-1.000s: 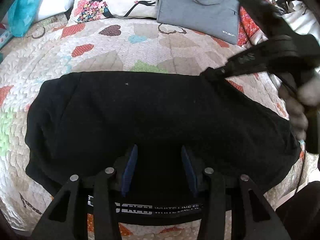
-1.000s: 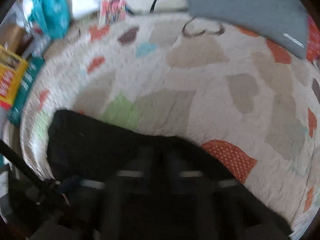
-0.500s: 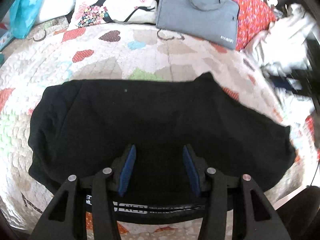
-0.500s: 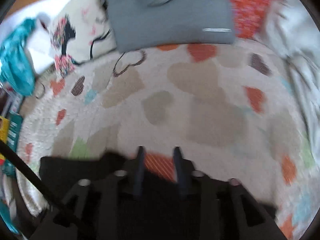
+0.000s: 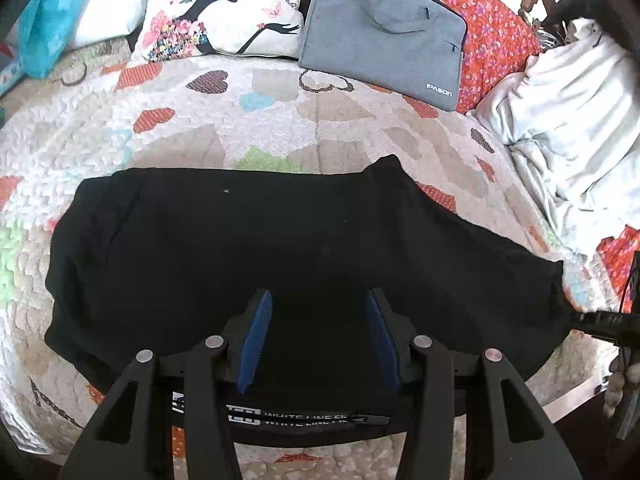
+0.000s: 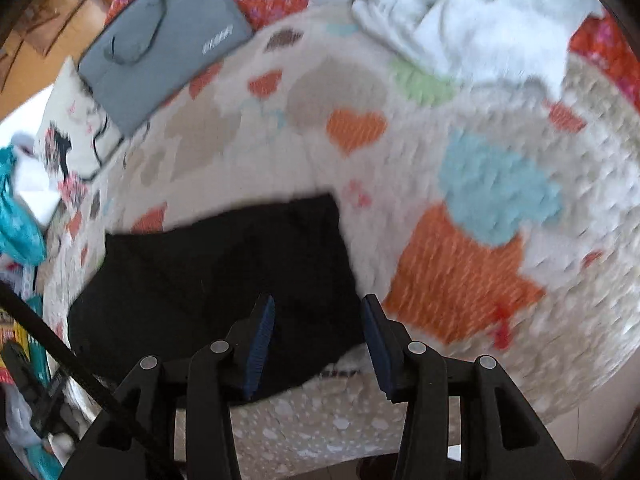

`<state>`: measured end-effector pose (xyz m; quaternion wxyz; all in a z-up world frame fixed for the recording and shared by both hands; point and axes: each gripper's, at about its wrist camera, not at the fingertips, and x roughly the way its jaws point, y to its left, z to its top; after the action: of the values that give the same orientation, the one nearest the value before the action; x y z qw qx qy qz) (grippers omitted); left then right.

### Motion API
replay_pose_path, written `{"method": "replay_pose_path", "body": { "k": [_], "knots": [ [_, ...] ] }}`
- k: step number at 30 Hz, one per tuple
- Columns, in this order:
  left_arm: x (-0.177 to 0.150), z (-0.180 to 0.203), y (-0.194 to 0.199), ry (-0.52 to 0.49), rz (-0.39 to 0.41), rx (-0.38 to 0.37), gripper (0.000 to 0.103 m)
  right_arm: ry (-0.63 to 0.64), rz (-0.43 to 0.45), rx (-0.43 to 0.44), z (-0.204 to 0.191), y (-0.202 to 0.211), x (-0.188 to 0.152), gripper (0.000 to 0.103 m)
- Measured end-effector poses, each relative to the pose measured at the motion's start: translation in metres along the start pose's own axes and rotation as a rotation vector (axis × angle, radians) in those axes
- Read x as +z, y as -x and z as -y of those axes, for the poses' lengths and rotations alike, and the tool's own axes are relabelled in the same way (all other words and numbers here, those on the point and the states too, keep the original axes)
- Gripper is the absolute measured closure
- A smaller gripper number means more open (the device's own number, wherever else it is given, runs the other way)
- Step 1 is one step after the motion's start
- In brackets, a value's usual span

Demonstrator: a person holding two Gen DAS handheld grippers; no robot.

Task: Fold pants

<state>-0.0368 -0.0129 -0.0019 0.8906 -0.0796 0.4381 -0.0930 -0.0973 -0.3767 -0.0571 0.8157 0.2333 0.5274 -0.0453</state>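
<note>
The black pants [image 5: 280,248] lie folded flat across the heart-patterned quilt [image 5: 200,128], with the printed waistband [image 5: 304,418] at the near edge. My left gripper [image 5: 316,300] is open and empty, low over the near middle of the pants. My right gripper [image 6: 316,304] is open and empty, over the right end of the pants [image 6: 224,272] near the bed's front edge. Part of the right gripper shows at the right edge of the left wrist view [image 5: 600,320].
A grey laptop bag [image 5: 384,36] and a printed pillow [image 5: 224,12] lie at the back of the bed. A crumpled white cloth [image 5: 568,120] is at the right. A teal cloth [image 5: 44,16] is at the back left. A red floral cover [image 5: 492,28] lies behind the bag.
My right gripper let go of the pants' far right corner and swung back and right to the bed's front edge. The corner now lies flat. My left gripper has barely moved.
</note>
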Motion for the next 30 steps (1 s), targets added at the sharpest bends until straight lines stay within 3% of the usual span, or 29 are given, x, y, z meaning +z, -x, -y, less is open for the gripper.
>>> {"method": "replay_pose_path", "body": {
  "k": [3,6,7,9,10,11,12,14,16,19,20,21,22,25,28,30],
  "knots": [
    [-0.004,-0.002,-0.003,-0.004,-0.009,0.013,0.055,0.074,0.037,-0.14,-0.006,0.001,-0.002,0.092],
    [-0.007,-0.003,-0.005,-0.002,-0.022,-0.001,0.055,0.18,0.121,-0.448,-0.004,0.006,-0.003,0.097],
    [-0.008,-0.001,-0.004,-0.008,-0.022,-0.012,0.055,0.16,0.121,-0.455,0.003,0.009,-0.003,0.097],
    [-0.011,0.007,-0.002,-0.04,-0.017,-0.041,0.055,0.061,0.134,-0.329,0.019,0.021,-0.002,0.096],
    [-0.012,0.013,-0.002,-0.061,-0.014,-0.052,0.055,0.008,0.154,-0.217,0.025,0.03,-0.001,0.095],
    [-0.014,0.02,-0.002,-0.084,-0.011,-0.065,0.055,-0.009,0.165,-0.151,0.025,0.034,0.0,0.086],
    [-0.015,0.026,-0.002,-0.103,-0.012,-0.077,0.055,-0.014,0.182,-0.075,0.022,0.039,0.003,0.066],
    [-0.021,0.041,-0.004,-0.15,-0.02,-0.095,0.055,0.017,0.194,0.034,0.0,0.036,0.012,0.041],
    [-0.027,0.053,-0.008,-0.186,-0.032,-0.106,0.055,0.086,0.197,0.062,-0.02,0.028,0.022,0.039],
    [-0.035,0.068,-0.012,-0.241,-0.03,-0.083,0.055,0.191,0.167,-0.013,-0.043,0.002,0.035,0.04],
    [-0.037,0.072,-0.013,-0.26,-0.024,-0.071,0.055,0.202,0.13,-0.008,-0.044,-0.009,0.039,0.051],
    [-0.038,0.074,-0.013,-0.274,-0.02,-0.063,0.055,0.208,0.092,-0.011,-0.047,-0.019,0.039,0.093],
    [-0.039,0.074,-0.014,-0.279,-0.018,-0.06,0.055,0.208,0.074,-0.006,-0.047,-0.024,0.04,0.098],
    [-0.038,0.072,-0.017,-0.274,-0.019,-0.067,0.055,0.176,0.151,-0.058,-0.039,-0.013,0.043,0.099],
    [-0.037,0.074,-0.019,-0.278,-0.016,-0.063,0.053,0.085,0.174,-0.076,-0.017,-0.012,0.053,0.099],
    [-0.037,0.076,-0.02,-0.286,-0.013,-0.057,0.05,0.052,0.201,-0.158,-0.008,-0.015,0.053,0.098]
  ]
}}
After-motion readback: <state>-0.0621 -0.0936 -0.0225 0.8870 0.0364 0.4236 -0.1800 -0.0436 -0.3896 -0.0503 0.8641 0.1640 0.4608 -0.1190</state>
